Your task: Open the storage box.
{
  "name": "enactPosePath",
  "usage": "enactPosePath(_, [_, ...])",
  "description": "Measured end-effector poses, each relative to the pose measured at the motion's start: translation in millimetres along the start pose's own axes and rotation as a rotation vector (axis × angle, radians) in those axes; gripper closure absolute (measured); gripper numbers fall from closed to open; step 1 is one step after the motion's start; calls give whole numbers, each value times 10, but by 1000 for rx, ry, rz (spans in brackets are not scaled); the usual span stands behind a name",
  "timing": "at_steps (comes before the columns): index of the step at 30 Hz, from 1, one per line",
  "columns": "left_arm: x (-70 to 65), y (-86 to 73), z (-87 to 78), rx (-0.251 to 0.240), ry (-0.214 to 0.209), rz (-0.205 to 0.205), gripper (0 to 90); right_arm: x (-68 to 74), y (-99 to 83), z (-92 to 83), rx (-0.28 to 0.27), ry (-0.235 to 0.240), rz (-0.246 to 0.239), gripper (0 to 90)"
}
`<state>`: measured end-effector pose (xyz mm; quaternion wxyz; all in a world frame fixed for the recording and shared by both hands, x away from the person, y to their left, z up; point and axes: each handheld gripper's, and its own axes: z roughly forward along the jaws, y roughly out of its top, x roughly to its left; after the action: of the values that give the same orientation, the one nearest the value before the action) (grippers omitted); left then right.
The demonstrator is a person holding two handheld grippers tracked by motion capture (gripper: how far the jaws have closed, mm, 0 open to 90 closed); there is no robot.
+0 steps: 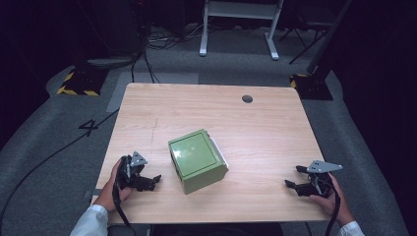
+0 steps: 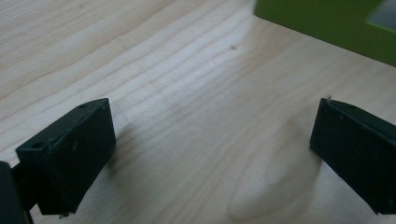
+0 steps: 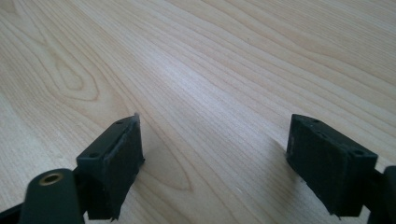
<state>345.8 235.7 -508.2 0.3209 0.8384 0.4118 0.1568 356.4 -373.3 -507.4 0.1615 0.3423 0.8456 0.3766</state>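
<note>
Viewing from the high view, the green box [image 1: 197,160] sits at mid-table [image 1: 255,132], near the left gripper [image 1: 147,181] and well apart from the right gripper [image 1: 294,186]. Left gripper view: jaws wide and empty, box [image 2: 327,23] just ahead, off to one side. Right gripper view: jaws wide over bare wood; risk judged that a one-sided approach skews or pushes the box instead of gripping it.
</note>
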Motion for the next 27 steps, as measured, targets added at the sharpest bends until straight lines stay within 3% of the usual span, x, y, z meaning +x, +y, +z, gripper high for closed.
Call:
enactPosePath(4, [-53,-23,-18,-2,-3,6,4,1,5,5,2,-9,-3,166])
enactPosePath(6, [-91,-43,-30,-1,-43,31,3,-7,22,19,7,-20,10,164])
enactPosePath(11, [-104,-44,-33,1,-68,63,1,-21,53,25,13,-29,7,175])
enactPosePath(12, [-105,-44,-33,1,-68,62,1,-15,89,19,-11,-41,7,183])
enactPosePath(15, [-104,-44,-33,1,-68,63,1,-2,215,32,-9,-39,-28,184])
enactPosePath(20, [-100,-33,-24,1,-68,64,1,-14,416,49,-22,-33,-39,186])
enactPosePath(26, [-100,-32,-24,2,-66,65,1,70,840,81,-74,17,-63,195])
enactPosePath(27, [-100,-32,-24,1,-66,65,1,70,840,81,-74,17,-63,195])
